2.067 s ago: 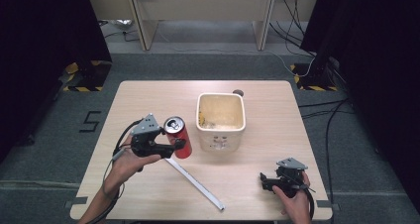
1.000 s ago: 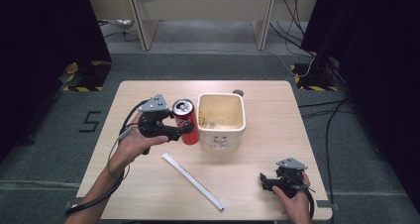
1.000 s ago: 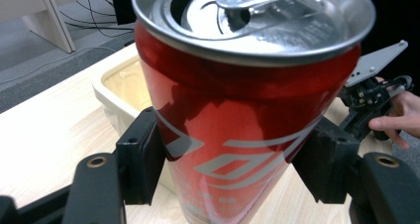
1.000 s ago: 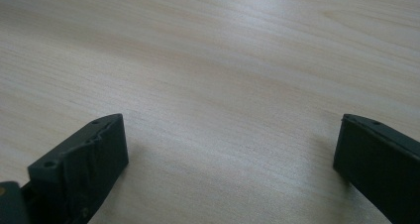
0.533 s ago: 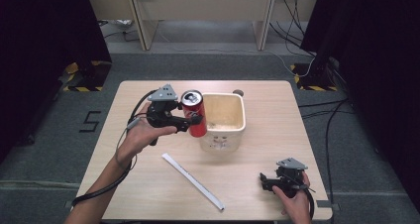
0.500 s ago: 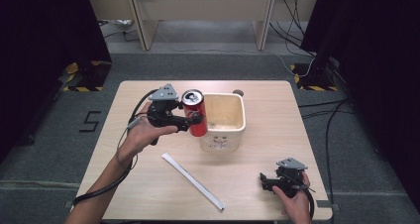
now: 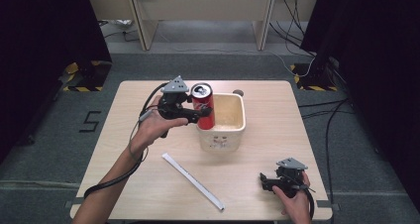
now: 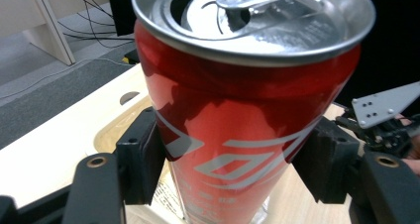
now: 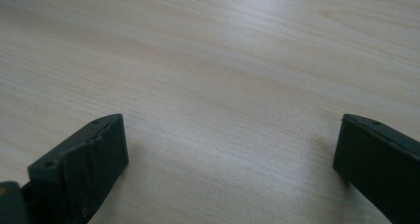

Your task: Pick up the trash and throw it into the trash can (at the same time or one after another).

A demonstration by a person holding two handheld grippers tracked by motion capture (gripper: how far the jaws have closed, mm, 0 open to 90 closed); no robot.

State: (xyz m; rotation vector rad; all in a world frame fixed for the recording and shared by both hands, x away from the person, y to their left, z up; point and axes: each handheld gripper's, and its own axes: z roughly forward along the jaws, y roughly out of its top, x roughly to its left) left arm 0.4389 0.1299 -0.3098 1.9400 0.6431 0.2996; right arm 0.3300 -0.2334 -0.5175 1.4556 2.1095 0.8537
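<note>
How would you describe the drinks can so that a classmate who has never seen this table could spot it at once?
Start at the light wooden table and find the cream square plastic tub near its middle. At the tub's left rim, the left gripper holds a tall red aluminium can upright above the table. It is the one red, round thing there, with a silver top whose tab is already opened.
</note>
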